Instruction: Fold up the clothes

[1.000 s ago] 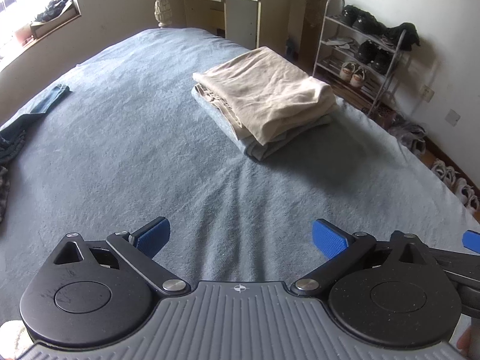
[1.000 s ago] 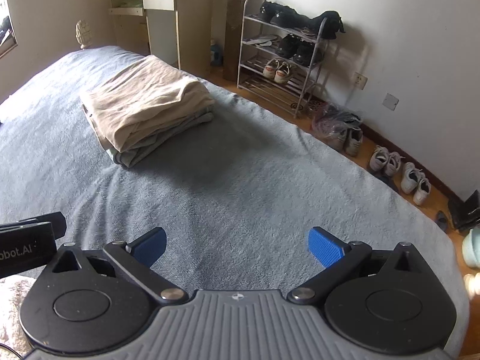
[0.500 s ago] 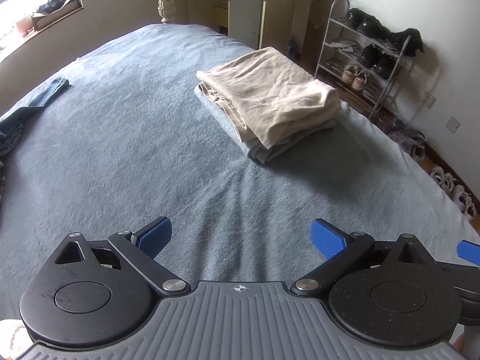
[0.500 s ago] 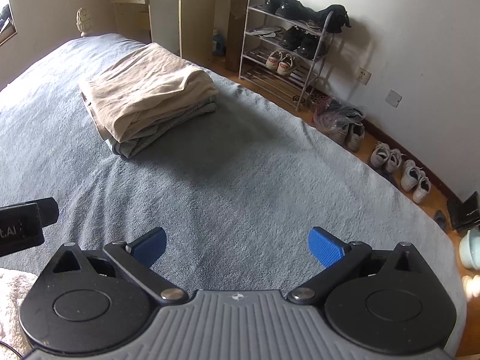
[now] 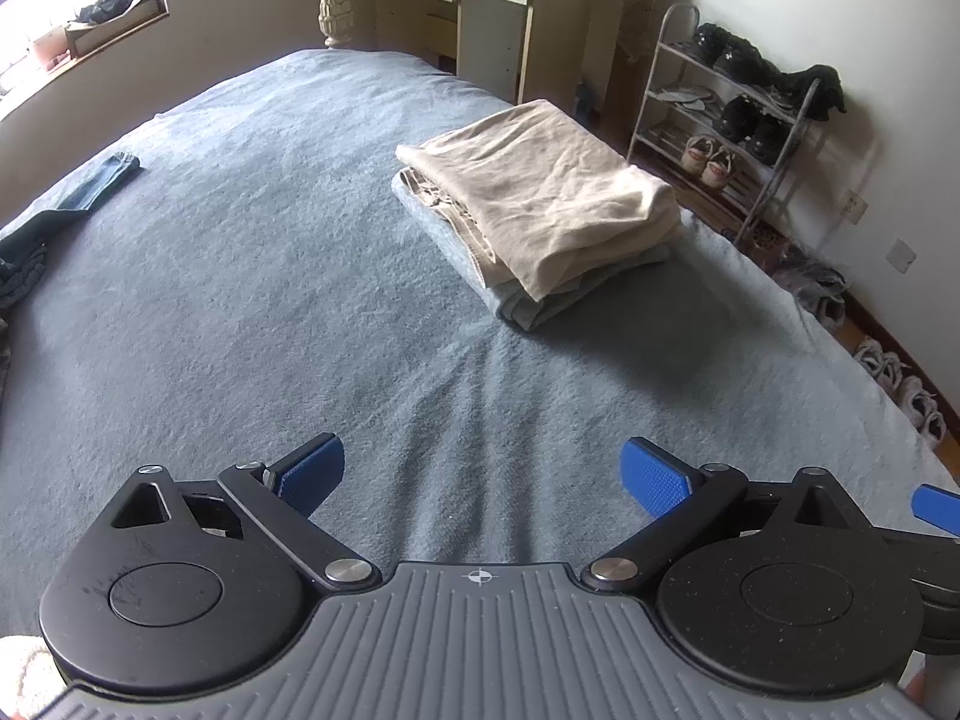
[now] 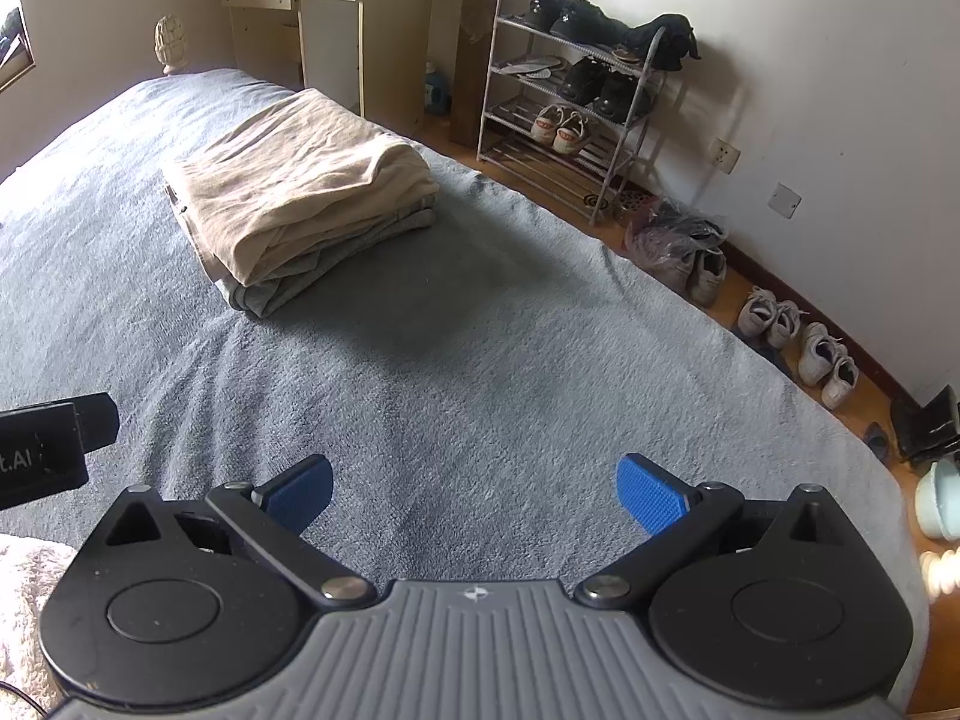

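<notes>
Dark unfolded clothes (image 5: 72,198) lie at the bed's (image 5: 240,300) far left edge — soft, limp, best pinched at corners. Left gripper (image 5: 483,471) and right gripper (image 6: 474,489) hover wide, empty; a folded stack (image 5: 540,210) sits right.

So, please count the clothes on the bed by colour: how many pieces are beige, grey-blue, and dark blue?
Beige, folded, top of the stack: 1 beige garment
Grey-blue, folded, bottom of the stack: 1 grey-blue garment
Dark blue, unfolded, at the far left edge of the bed: 1 dark blue garment
Total: 3. More dark cloth at the left edge is cut off, so it is not counted.
</notes>
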The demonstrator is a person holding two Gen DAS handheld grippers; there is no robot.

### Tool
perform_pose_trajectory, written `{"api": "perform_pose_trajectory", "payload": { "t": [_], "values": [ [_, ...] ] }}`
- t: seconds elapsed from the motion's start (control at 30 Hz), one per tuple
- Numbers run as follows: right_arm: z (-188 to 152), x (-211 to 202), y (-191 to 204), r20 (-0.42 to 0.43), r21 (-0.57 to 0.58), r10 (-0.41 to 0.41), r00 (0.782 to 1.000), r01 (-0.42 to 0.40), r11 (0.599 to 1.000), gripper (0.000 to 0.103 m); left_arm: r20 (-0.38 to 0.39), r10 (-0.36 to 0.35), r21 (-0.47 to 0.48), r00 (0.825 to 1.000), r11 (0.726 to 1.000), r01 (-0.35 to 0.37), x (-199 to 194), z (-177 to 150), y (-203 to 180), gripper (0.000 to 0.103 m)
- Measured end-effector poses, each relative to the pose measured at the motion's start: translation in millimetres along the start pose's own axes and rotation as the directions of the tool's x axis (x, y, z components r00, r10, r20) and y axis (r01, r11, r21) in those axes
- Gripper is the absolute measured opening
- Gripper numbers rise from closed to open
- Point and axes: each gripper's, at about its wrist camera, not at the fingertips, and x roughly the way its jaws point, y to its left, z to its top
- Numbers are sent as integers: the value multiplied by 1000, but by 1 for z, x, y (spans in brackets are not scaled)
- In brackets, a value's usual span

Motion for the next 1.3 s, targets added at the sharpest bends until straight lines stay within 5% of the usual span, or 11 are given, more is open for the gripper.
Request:
{"api": "perform_pose_trajectory", "payload": {
  "t": [1.3],
  "values": [
    [-5, -12, -12, 9, 10, -19, 1000, 19, 1000, 103, -7, 12, -14, 1000, 1000, -12, -9, -8, -5, 100]
  ]
}}
